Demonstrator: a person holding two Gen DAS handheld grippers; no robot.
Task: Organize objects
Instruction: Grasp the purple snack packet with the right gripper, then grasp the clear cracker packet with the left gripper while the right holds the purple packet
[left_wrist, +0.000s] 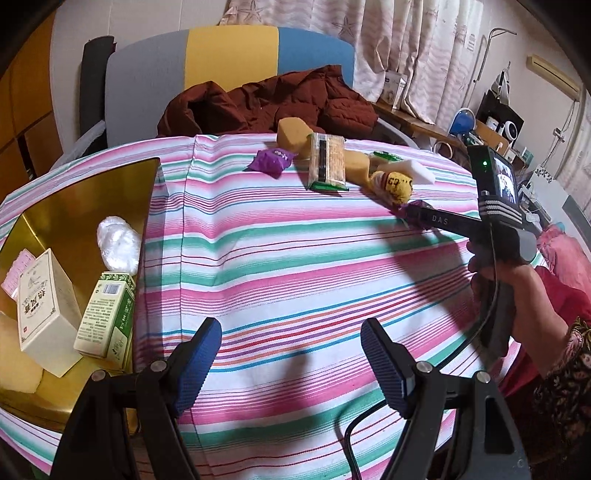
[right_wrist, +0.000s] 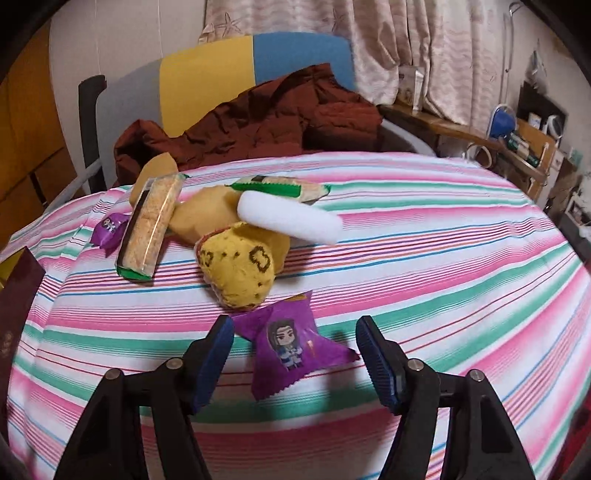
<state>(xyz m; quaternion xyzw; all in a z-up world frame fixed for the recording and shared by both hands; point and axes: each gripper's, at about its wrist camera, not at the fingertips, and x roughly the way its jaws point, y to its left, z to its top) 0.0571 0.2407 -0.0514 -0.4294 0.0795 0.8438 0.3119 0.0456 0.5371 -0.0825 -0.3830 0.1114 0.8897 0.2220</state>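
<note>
Striped-cloth counter (left_wrist: 280, 258): gold rectangular tray (left_wrist: 74, 206) at its left edge, holding a cream upright carton (left_wrist: 44, 314), a green-printed carton (left_wrist: 107, 314) just right of it, and a white crinkled plastic wad (left_wrist: 118, 243) behind both. Far side of counter: clear-wrapped cracker bar (left_wrist: 327, 162), small purple candy packet (left_wrist: 271, 160) left of it, tan sponge block (left_wrist: 291, 133) behind, yellow spotted pouch (right_wrist: 238, 267) right of the bar. White foam block (right_wrist: 291, 218) lies behind the pouch. Purple cartoon-print sachet (right_wrist: 295, 343) sits before the pouch, between the right claw (right_wrist: 295, 354) tips.
</note>
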